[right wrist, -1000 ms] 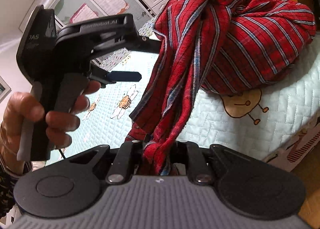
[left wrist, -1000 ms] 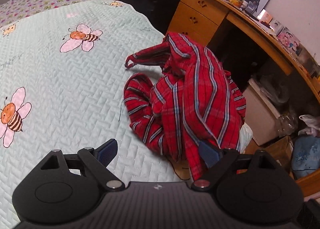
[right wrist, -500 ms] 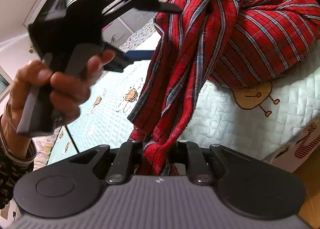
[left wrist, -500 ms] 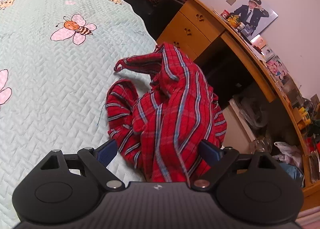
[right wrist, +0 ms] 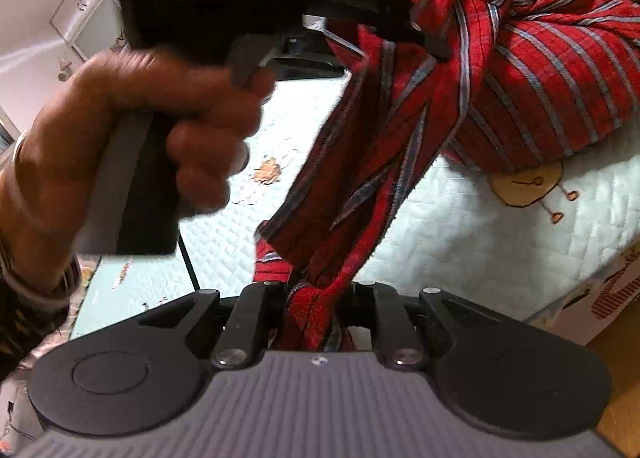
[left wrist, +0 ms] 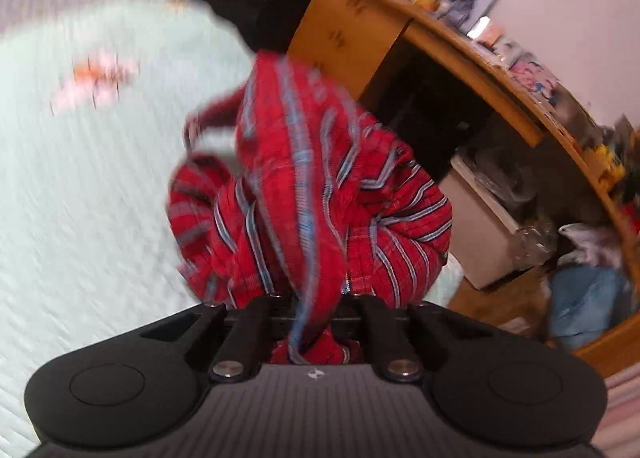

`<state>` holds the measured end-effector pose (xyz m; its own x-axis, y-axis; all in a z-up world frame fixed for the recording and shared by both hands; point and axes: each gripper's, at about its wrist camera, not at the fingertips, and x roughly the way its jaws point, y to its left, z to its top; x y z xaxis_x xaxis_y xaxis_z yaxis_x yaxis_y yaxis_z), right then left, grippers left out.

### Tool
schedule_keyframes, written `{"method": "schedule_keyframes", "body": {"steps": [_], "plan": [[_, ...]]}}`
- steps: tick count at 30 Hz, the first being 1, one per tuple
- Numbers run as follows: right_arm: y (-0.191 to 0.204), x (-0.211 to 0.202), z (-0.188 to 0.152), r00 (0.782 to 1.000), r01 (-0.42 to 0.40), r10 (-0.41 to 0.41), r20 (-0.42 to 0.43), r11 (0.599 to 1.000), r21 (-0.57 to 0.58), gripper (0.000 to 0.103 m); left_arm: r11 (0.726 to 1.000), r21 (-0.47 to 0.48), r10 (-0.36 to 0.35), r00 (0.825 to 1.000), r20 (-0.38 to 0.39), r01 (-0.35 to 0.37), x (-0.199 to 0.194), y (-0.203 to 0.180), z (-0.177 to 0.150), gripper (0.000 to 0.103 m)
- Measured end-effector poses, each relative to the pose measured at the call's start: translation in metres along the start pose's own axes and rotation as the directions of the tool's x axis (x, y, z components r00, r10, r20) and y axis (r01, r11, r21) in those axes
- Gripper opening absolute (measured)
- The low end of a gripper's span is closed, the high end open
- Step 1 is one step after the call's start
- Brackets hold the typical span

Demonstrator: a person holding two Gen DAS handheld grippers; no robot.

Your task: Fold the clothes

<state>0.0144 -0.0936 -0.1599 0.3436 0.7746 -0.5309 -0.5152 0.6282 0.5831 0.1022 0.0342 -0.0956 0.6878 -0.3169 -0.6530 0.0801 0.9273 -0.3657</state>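
- Left gripper (left wrist: 316, 322) has just snapped closed, its fingers pinching a fold of the red striped, crumpled fabric shirt (left wrist: 320, 194).
- Right gripper (right wrist: 316, 318) clamps another bunched strip of that shirt, stretched taut up toward the pile.
- The shirt's bulk sits heaped at the edge of the bed, on the pale quilted bedspread with cartoon bees (right wrist: 480, 234).
- The person's hand (right wrist: 132, 146) squeezes the left gripper's handle.

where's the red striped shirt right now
The red striped fabric shirt lies bunched at the right edge of the pale green quilted bedspread, beside the wooden desk. Both the left gripper and right gripper pinch it.
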Motion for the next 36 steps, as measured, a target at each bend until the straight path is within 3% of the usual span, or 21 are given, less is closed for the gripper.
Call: {"method": "schedule_keyframes", "body": {"steps": [6,9,12,14,16,18,20,22,23,25,29,33,35,36], "plan": [[0.048,-0.006,0.004,0.994,-0.097,0.102,0.04,0.988,-0.123,0.016,0.998,-0.063,0.019,0.975,0.223,-0.005,-0.093,0.028,0.003,0.005],[0.068,-0.004,0.004,0.988,-0.151,0.156,0.019,0.978,-0.145,0.023,0.992,-0.094,0.101,0.957,0.27,-0.078,-0.128,0.049,-0.005,0.005],[0.064,-0.002,0.0,0.984,-0.18,0.179,-0.018,0.981,-0.072,0.035,0.976,-0.155,0.191,0.95,0.246,-0.156,-0.143,0.079,-0.026,0.005],[0.044,-0.007,-0.003,0.986,-0.169,0.169,-0.006,0.986,0.018,0.037,0.963,-0.193,0.229,0.95,0.211,-0.189,-0.145,0.098,-0.04,0.005],[0.019,-0.022,0.0,0.993,-0.105,0.099,0.058,0.989,0.101,0.047,0.959,-0.216,0.224,0.959,0.175,-0.185,-0.143,0.108,-0.056,0.005],[-0.003,-0.041,0.007,0.988,-0.003,-0.02,0.156,0.989,0.15,0.059,0.959,-0.221,0.215,0.964,0.159,-0.177,-0.141,0.112,-0.066,0.005],[-0.025,-0.067,0.021,0.939,0.131,-0.186,0.291,0.971,0.2,0.066,0.961,-0.214,0.211,0.965,0.154,-0.176,-0.14,0.114,-0.07,0.005],[-0.048,-0.087,0.038,0.871,0.212,-0.304,0.386,0.941,0.263,0.078,0.96,-0.216,0.213,0.965,0.156,-0.177,-0.141,0.116,-0.07,0.005],[-0.06,-0.096,0.048,0.84,0.238,-0.349,0.416,0.925,0.295,0.089,0.96,-0.219,0.214,0.964,0.158,-0.177,-0.142,0.116,-0.069,0.005],[-0.085,-0.096,0.069,0.806,0.298,-0.442,0.394,0.877,0.376,0.093,0.96,-0.217,0.216,0.962,0.165,-0.178,-0.142,0.113,-0.068,0.005],[-0.159,-0.069,0.102,0.812,0.32,-0.52,0.267,0.777,0.542,0.093,0.961,-0.218,0.205,0.966,0.156,-0.168,-0.14,0.112,-0.072,0.005],[-0.202,-0.026,0.12,0.804,0.425,-0.588,0.087,0.67,0.608,0.093,0.961,-0.218,0.198,0.972,0.123,-0.169,-0.136,0.115,-0.08,0.005],[-0.212,-0.008,0.119,0.845,0.329,-0.521,0.117,0.68,0.656,0.091,0.961,-0.221,0.197,0.974,0.111,-0.169,-0.135,0.116,-0.084,0.005],[-0.213,-0.002,0.117,0.864,0.263,-0.479,0.153,0.69,0.674,0.082,0.96,-0.222,0.198,0.974,0.107,-0.17,-0.135,0.116,-0.086,0.005]]}}
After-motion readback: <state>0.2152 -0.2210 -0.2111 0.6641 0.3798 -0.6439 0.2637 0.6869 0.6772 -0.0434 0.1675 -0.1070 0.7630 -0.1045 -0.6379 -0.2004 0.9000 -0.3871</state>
